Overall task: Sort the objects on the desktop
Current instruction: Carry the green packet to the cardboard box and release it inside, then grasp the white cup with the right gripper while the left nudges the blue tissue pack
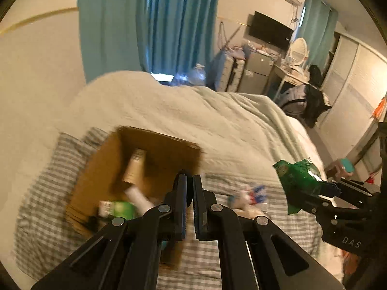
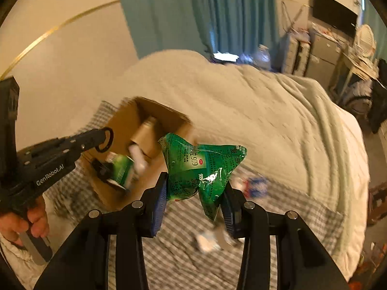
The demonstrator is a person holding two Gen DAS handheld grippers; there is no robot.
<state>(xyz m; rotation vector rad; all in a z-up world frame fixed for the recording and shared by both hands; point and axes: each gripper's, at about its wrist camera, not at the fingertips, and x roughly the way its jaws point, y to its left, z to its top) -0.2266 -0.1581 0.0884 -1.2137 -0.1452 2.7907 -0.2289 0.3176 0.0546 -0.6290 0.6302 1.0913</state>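
Through the left wrist camera we see our left gripper (image 1: 189,181) raised above the bed with its jaws drawn together and nothing between them. Below and to the left of its tips lies an open cardboard box (image 1: 154,145) on a grey checked cloth (image 1: 43,207), and inside the box we make out a tan tube (image 1: 134,166), a white tube (image 1: 139,198) and a green-and-white packet (image 1: 118,209), all blurred. To the right of the fingers a small heap of blue, red and white wrappers (image 1: 249,197) rests on the cloth. At the right edge our right gripper (image 1: 314,193) holds a green foil bag (image 1: 296,178) in the air, well apart from the box. Behind lie a pale quilt (image 1: 193,111) and blue curtains (image 1: 154,21). From the right wrist camera, the right gripper (image 2: 196,193) has its jaws clamped on the lower part of the green foil bag (image 2: 200,166), which bulges up above the blue pads (image 2: 160,198) and hangs clear of the bed. The cardboard box (image 2: 154,111) sits beyond and to the left of the bag. The left gripper (image 2: 106,140) reaches in from the left above the box, held by a hand (image 2: 24,222); its jaws we cannot tell from here. The wrappers (image 2: 255,184) lie blurred on the checked cloth (image 2: 181,253) just right of the bag.
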